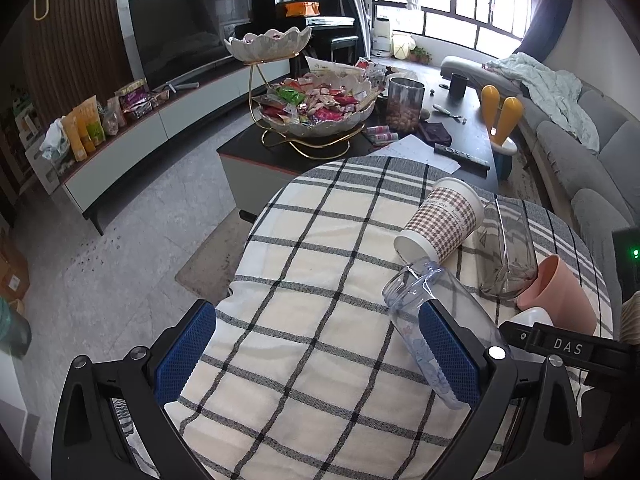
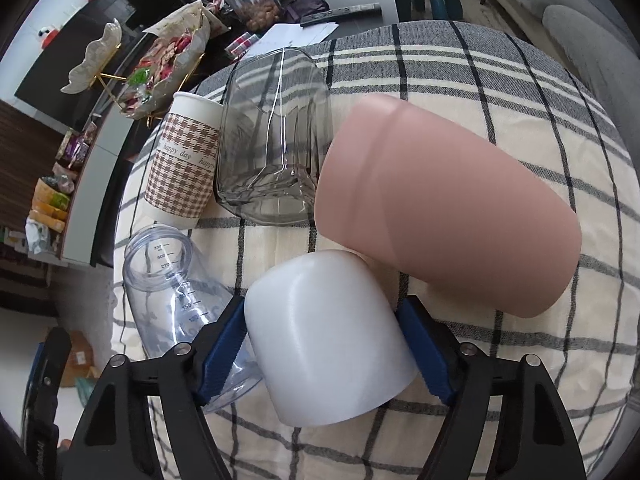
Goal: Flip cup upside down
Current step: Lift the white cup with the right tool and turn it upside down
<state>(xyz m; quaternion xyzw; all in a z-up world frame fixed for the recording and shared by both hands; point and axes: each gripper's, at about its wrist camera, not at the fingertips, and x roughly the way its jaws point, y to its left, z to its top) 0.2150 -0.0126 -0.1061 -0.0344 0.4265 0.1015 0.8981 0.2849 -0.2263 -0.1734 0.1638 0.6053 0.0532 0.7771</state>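
Note:
Several cups lie on their sides on a checked tablecloth point(image 1: 312, 280). My right gripper point(image 2: 324, 344) is shut on a white cup point(image 2: 328, 340), its blue pads against both sides. Beside it lie a pink cup point(image 2: 448, 204), a smoky glass cup point(image 2: 276, 136), a houndstooth paper cup point(image 2: 184, 160) and a clear measuring bottle point(image 2: 172, 292). My left gripper point(image 1: 316, 348) is open and empty over the cloth; its right finger point(image 1: 448, 356) is next to the clear bottle point(image 1: 436, 308). The left wrist view also shows the paper cup point(image 1: 444, 220), glass cup point(image 1: 508, 248) and pink cup point(image 1: 560, 292).
A dark coffee table point(image 1: 472, 128) beyond holds a tiered snack bowl point(image 1: 316, 108), a nut jar point(image 1: 404, 104), a remote point(image 1: 460, 156) and papers. A grey sofa point(image 1: 580, 168) is at right, a TV cabinet point(image 1: 132, 148) at left.

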